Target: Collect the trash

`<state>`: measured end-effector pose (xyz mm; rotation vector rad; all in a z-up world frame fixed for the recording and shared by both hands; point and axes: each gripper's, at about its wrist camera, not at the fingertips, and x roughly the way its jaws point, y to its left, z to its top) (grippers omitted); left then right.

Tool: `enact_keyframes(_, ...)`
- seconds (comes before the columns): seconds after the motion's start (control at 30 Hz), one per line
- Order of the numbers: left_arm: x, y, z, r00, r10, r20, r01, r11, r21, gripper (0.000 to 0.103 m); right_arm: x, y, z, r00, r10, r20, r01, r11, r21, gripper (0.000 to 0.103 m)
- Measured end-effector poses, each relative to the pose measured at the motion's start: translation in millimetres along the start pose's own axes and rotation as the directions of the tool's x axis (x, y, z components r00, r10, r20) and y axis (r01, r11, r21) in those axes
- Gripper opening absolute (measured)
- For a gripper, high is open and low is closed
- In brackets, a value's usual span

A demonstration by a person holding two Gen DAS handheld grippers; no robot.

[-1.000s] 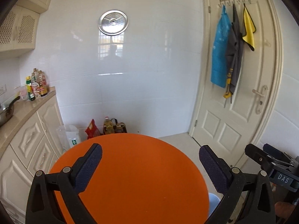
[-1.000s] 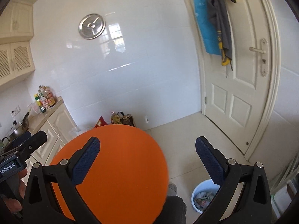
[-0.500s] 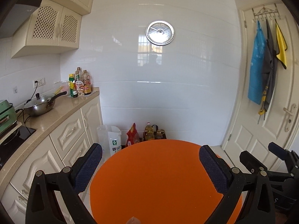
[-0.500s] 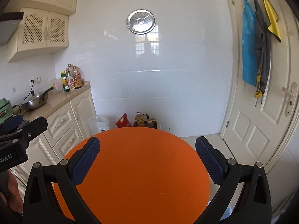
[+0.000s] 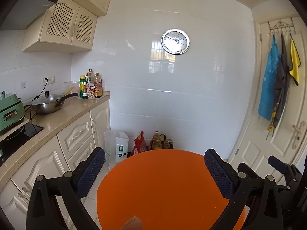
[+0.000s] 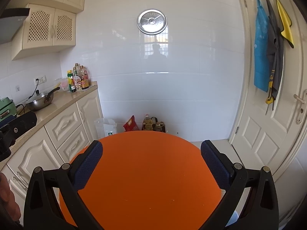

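Left wrist view: the left gripper (image 5: 154,169) hangs over the orange table (image 5: 163,187) with its jaws spread wide and nothing between them. There's a small pale scrap (image 5: 134,223) at the table's near edge, cut off by the frame, so I can't tell if it's trash. The right gripper (image 5: 282,169) pokes in just right of the table. Right wrist view: the right gripper (image 6: 151,154) sits above the same table (image 6: 145,172), jaws wide apart and holding nothing, and the tabletop looks bare apart from a few tiny specks. A sliver of something pale (image 6: 233,219) peeks out low at the table's right edge, too little to name. My guess is this fits either scanning for trash or being done with it, so I can't call the step.
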<state>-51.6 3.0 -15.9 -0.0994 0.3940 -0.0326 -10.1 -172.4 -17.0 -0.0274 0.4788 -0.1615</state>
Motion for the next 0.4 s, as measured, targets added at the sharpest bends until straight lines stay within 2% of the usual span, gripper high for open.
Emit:
enact_keyframes(0.2, -1, 1, 4, 1.0, 0.003, 0.02, -0.003, 1.0, -0.002, 0.102, -2, 7, 2, 1.0, 0.007, 0.006, -0.007, 1.0, -0.01, 0.103)
enact_keyframes(0.4, -4, -1, -11, 0.999, -0.001, 0.039, 0.001, 1.0, -0.004, 0.102, 1, 6, 1, 1.0, 0.014, -0.004, -0.014, 1.0, -0.003, 0.103)
